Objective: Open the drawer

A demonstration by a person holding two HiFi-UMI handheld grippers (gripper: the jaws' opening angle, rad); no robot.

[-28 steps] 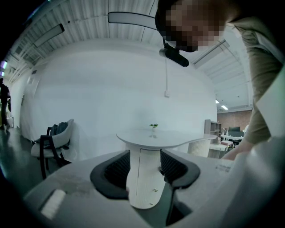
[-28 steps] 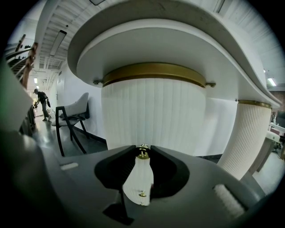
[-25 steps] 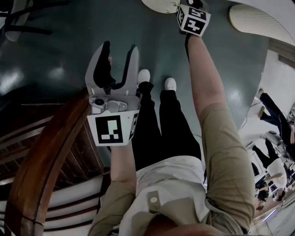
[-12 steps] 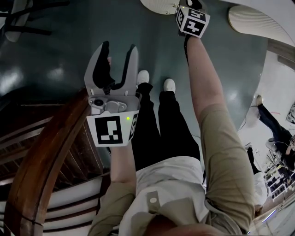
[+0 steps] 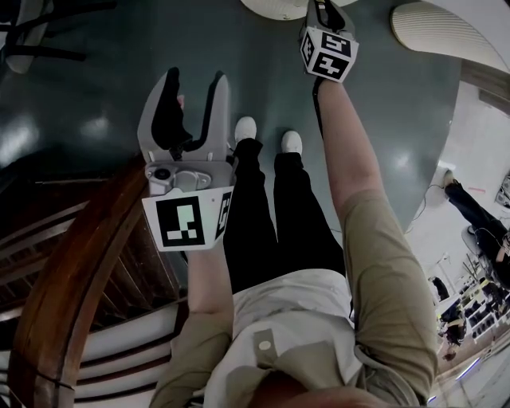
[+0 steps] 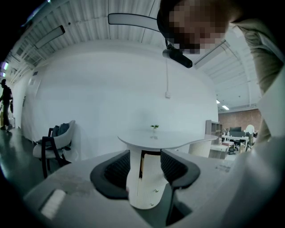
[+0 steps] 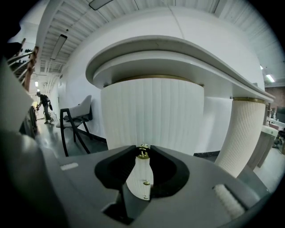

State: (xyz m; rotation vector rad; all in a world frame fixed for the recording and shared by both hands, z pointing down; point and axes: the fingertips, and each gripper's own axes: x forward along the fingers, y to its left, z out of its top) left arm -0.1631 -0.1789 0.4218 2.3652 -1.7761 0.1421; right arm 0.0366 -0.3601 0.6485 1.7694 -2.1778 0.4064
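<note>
A small gold knob (image 7: 143, 153) sticks out of a white fluted pedestal (image 7: 151, 111) under a curved white tabletop; no seam of a drawer front shows. My right gripper (image 7: 142, 150) is shut on that knob, its dark jaw tips closed around it. In the head view only its marker cube (image 5: 328, 52) and the outstretched right arm show, reaching to the pedestal's foot (image 5: 279, 6). My left gripper (image 5: 194, 80) hangs in the air over the dark floor, open and holding nothing. In its own view the left gripper (image 6: 145, 153) faces a distant white table (image 6: 156, 138).
A curved wooden stair rail (image 5: 72, 271) runs along my left side. A second fluted pedestal (image 7: 242, 133) stands to the right of the first. A dark-framed chair (image 7: 75, 118) stands to its left. People move about far off at the right (image 5: 470, 207).
In the head view the right gripper's cube has drawn back a little from the pedestal toward my body. The left gripper stays open in the same spot.
</note>
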